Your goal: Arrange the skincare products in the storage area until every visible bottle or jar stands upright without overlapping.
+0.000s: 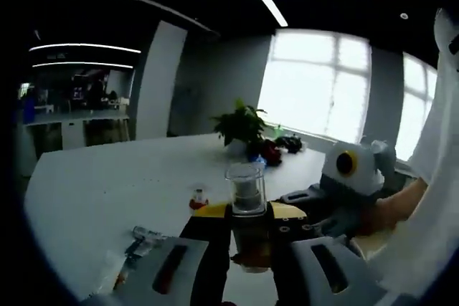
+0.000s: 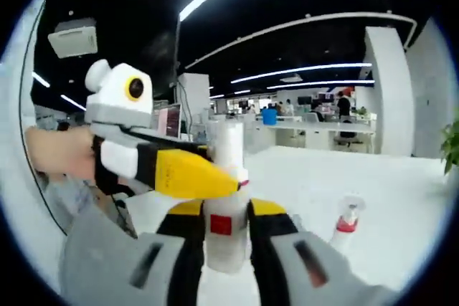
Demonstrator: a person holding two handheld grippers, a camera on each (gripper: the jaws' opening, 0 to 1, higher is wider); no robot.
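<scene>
Nearest in the left gripper view, the left gripper (image 1: 247, 238) is clenched on an amber bottle with a clear cap (image 1: 246, 213), holding it upright above the white table (image 1: 100, 191). In the right gripper view, the right gripper (image 2: 226, 238) grasps a white bottle with a red label patch (image 2: 225, 213), also upright; the left gripper's yellow-tipped jaw crosses in front of that bottle from the left.

Just beyond the white bottle, to its right, a small spray bottle with a red collar (image 2: 346, 226) stands on the table. In the left gripper view a small red-banded bottle (image 1: 199, 198) stands just left of the amber one, and some clear packaging, possibly a tube (image 1: 140, 241), lies nearer on the left. Farther back sits a potted plant (image 1: 240, 125).

To set these down well, I would lower each bottle straight, base flat on bare table beside the standing spray bottle, and release only once it rests, keeping the two grippers apart.

No brand or lettering is legible; the red patch is too blurred to read.
</scene>
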